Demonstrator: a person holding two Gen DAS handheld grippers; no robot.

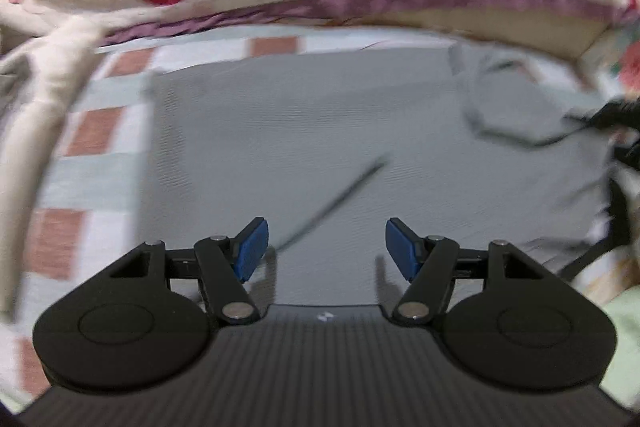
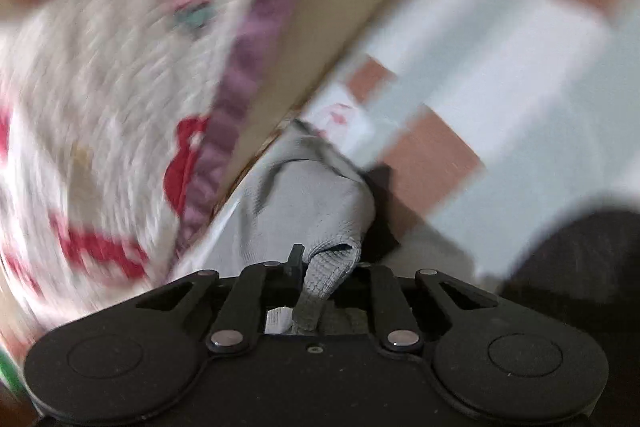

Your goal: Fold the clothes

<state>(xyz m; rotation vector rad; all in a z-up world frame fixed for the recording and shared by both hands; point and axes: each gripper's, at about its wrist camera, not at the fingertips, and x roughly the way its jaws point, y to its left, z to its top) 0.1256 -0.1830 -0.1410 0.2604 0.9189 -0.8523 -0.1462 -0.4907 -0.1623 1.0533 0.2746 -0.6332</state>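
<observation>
Grey garment [image 2: 316, 279] cloth sits pinched in my right claw [image 2: 312, 267], lifted off the checked sheet [image 2: 500, 75]. My left claw [image 1: 326, 247] hangs wide over its flat body [image 1: 304, 131]; the right side [image 1: 516, 107] looks part-folded, the rest unfolded.

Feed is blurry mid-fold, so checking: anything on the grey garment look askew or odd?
The flat grey knit garment is smooth except its far right corner, which is rumpled and lifted. The right gripper is shut on a bunched piece of that cloth. The left gripper is open, holding nothing.
</observation>
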